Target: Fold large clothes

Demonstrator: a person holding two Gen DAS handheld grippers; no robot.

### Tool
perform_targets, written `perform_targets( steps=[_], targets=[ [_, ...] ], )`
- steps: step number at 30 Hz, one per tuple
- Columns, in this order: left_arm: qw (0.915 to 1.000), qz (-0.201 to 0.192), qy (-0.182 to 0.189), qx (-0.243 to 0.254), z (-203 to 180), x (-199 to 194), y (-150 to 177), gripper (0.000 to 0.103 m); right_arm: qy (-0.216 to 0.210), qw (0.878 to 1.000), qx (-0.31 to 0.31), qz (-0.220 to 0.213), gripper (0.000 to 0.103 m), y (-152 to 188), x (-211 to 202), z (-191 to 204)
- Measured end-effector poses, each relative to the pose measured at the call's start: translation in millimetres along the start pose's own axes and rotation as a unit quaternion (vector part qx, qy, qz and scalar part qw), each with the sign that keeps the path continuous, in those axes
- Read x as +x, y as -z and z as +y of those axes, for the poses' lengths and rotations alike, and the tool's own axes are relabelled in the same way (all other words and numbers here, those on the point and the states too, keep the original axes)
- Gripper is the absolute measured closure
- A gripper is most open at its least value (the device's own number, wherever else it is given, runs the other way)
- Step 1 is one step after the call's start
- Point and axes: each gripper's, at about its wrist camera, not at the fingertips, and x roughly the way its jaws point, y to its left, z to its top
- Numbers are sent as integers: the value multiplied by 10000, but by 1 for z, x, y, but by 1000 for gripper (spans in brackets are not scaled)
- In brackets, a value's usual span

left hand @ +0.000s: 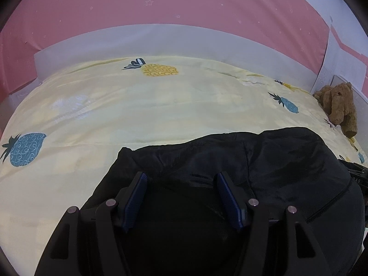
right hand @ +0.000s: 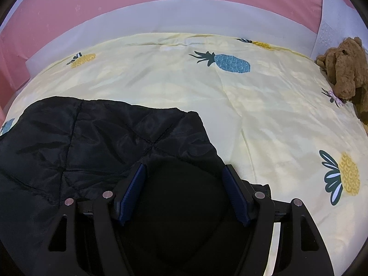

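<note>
Tongs point(right hand: 184, 170) over quilted jacket point(right hand: 92, 138), right view.

A black quilted jacket point(right hand: 96, 138) is lying spread on the bed, its shiny fabric creasing along diamond stitching. Its far edge is running across the cover, one corner sticking out at the left in the left view point(left hand: 253, 161).
</note>
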Motion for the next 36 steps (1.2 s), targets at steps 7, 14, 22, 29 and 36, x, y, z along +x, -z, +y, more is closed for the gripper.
perform_targets(
  steps=[7, 14, 22, 29, 36],
  targets=[
    [10000, 6, 11, -18, -1, 0, 1, 39, 29, 10000, -13, 2, 34, 1, 2, 1],
    [9997, 235, -58, 36, -4, -4, -11, 39, -75, 9998, 93, 161, 34, -8, -6, -5],
    [9990, 167, -222, 361, 0, -21, -34, 40, -865, 9963, 20, 13, 34, -35, -50, 39],
    [9995, 273, -27, -175, 21, 11, -17, 39, -797, 9956, -267, 423, 34, -28, 10, 74],
    [9987, 422, -92, -288, 25, 7, -25, 40, -763, 9961, -99, 430, 35, -30, -4, 60]
  ],
)
